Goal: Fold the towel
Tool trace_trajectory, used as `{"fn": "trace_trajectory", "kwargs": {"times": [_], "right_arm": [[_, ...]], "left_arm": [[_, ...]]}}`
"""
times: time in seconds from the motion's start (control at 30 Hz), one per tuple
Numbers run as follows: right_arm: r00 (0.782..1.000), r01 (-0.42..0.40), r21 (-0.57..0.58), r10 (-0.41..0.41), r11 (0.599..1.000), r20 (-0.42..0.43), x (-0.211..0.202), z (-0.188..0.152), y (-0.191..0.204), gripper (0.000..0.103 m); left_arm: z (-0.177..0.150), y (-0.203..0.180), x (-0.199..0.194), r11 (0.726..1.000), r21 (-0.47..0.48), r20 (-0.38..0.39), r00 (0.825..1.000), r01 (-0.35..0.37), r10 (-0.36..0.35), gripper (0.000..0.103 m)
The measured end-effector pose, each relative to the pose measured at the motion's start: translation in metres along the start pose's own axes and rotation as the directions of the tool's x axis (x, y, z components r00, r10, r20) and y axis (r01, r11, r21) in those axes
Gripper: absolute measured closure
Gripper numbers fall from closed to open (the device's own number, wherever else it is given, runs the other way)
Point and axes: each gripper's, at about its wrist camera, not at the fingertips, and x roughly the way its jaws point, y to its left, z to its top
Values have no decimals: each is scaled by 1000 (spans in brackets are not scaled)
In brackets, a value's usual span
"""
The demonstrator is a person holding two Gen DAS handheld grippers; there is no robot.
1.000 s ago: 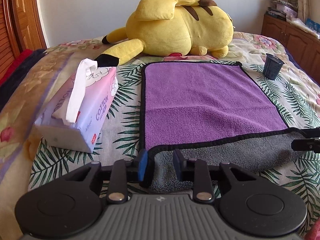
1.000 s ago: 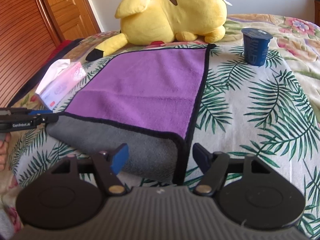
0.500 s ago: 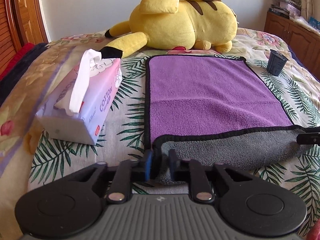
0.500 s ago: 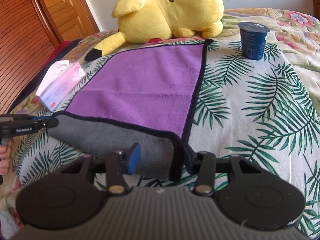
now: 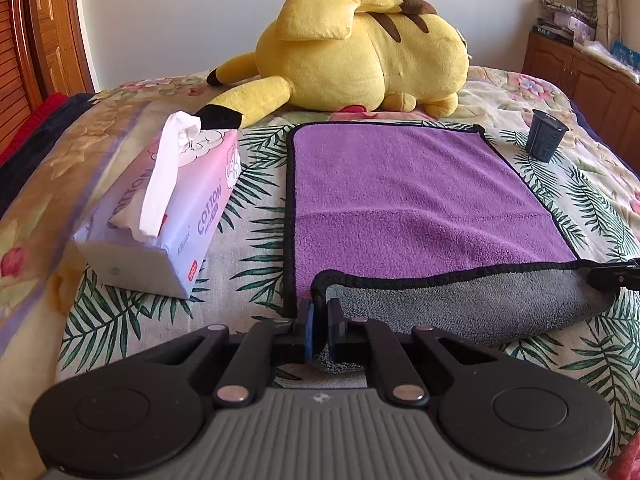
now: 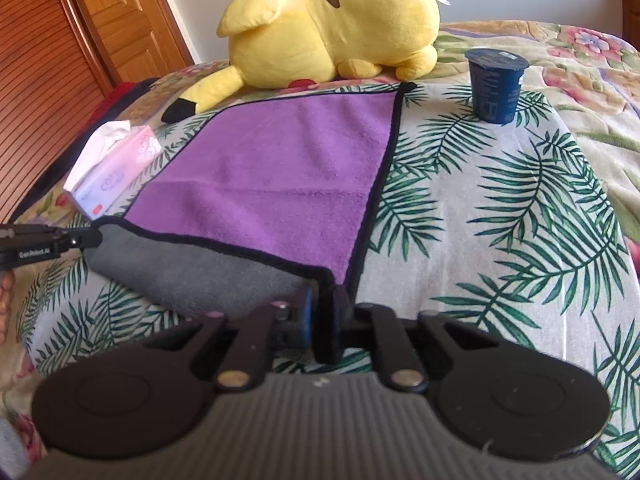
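Observation:
A purple towel (image 5: 408, 196) with a grey underside and black trim lies flat on the bed; it also shows in the right wrist view (image 6: 280, 168). Its near edge is turned up, showing a grey band (image 5: 460, 300). My left gripper (image 5: 320, 312) is shut on the towel's near left corner. My right gripper (image 6: 322, 304) is shut on the near right corner. Each gripper's tip shows at the edge of the other view, the right one (image 5: 612, 274) and the left one (image 6: 80, 238).
A tissue pack (image 5: 168, 208) lies left of the towel. A yellow plush toy (image 5: 360, 52) lies just beyond its far edge. A dark blue cup (image 6: 496, 84) stands to the far right. A wooden cabinet (image 5: 588, 80) stands right of the bed (image 6: 520, 208).
Both grippers have closed from open onto the near corners of the towel. The near edge has lifted a little, with the grey band pulled forward.

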Motion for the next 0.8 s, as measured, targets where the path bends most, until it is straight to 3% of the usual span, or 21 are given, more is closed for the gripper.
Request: {"fn": "trace_trajectory", "kwargs": {"times": [0.17,0.8], "right_arm": [[1000,-6,-11,6,1000,15,-3,1,1,99],[994,4,-38,0,999,106,-23,13,6,99]], "left_arm": [[1,0,-3,1000,0,12,1000,5,-5,103],[13,-2,-24,1000,-5,89,996,25,-25,103]]}}
